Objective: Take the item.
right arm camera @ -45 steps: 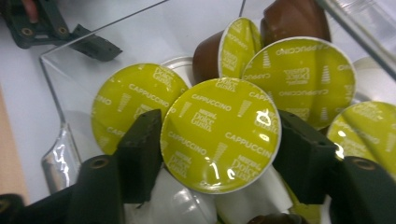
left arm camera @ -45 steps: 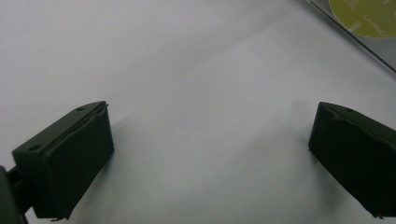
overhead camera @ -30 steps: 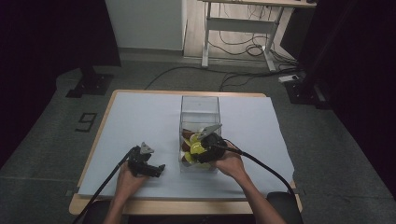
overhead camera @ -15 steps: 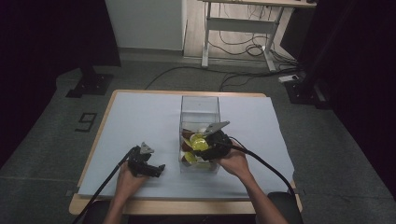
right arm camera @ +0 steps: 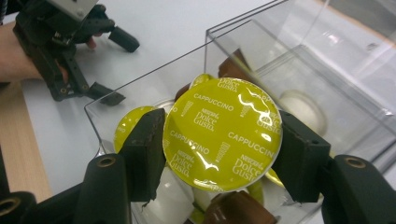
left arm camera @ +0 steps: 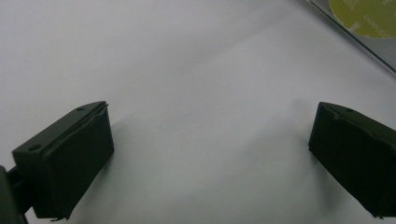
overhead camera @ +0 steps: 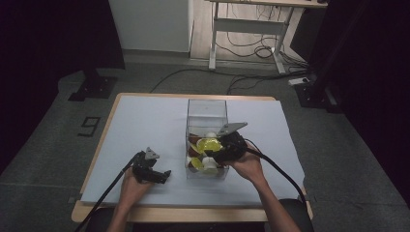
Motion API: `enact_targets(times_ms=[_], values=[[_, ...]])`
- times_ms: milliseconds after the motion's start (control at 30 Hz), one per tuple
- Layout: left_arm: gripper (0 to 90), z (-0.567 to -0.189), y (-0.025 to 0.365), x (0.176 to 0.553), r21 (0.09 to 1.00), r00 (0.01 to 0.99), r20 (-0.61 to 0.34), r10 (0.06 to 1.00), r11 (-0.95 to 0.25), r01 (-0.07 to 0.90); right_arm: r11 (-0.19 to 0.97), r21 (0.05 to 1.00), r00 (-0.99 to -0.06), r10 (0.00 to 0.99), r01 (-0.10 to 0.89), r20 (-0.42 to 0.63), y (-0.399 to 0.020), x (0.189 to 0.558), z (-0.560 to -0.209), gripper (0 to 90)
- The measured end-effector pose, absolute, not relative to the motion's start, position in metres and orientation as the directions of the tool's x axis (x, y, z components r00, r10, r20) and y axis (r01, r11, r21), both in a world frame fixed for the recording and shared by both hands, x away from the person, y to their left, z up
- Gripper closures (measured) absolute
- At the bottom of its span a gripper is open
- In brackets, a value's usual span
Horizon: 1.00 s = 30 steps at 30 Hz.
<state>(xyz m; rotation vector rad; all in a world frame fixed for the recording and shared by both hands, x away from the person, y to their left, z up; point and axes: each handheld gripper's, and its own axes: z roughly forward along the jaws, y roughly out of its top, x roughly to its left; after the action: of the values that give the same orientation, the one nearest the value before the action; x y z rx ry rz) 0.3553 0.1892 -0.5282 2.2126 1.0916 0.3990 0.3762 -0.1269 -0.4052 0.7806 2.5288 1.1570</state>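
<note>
The right gripper [right arm camera: 222, 154] pinches a yellow-green capsule [right arm camera: 222, 134] by its rim, one black jaw pressed on either side of the foil lid, which reads "Cappuccino" and faces the camera. In the high view the capsule [overhead camera: 209, 144] sits above the open top of the clear box [overhead camera: 207, 108], which stands at the middle of the worktop [overhead camera: 145, 125], with the right gripper [overhead camera: 212, 153] at the box's 4 o'clock edge. More capsules [right arm camera: 238, 209], brown, white and yellow-green, lie in the box [right arm camera: 322, 70]. The left gripper [overhead camera: 162, 175] rests on the grey mat at about 8 o'clock from the box, jaws spread wide with nothing between them.
</note>
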Motion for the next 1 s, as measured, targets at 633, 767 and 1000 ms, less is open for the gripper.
enact_targets(times_ms=[633, 767, 1000], values=[[0.0, -0.528, 0.189, 0.355, 0.656, 0.61, -0.006, 0.792, -0.457, 0.6, 0.497, 0.784, -0.778, 0.628, 0.372, -0.029, -0.153, 0.38, -0.393, 40.2], [0.0, -0.528, 0.189, 0.355, 0.656, 0.61, -0.007, 0.792, -0.457, 0.6, 0.492, 0.783, -0.764, 0.645, 0.38, -0.035, -0.159, 0.381, -0.393, 40.1], [0.0, -0.528, 0.189, 0.355, 0.656, 0.61, -0.007, 0.792, -0.457, 0.6, 0.482, 0.786, -0.744, 0.667, 0.386, -0.043, -0.168, 0.383, -0.392, 40.2]])
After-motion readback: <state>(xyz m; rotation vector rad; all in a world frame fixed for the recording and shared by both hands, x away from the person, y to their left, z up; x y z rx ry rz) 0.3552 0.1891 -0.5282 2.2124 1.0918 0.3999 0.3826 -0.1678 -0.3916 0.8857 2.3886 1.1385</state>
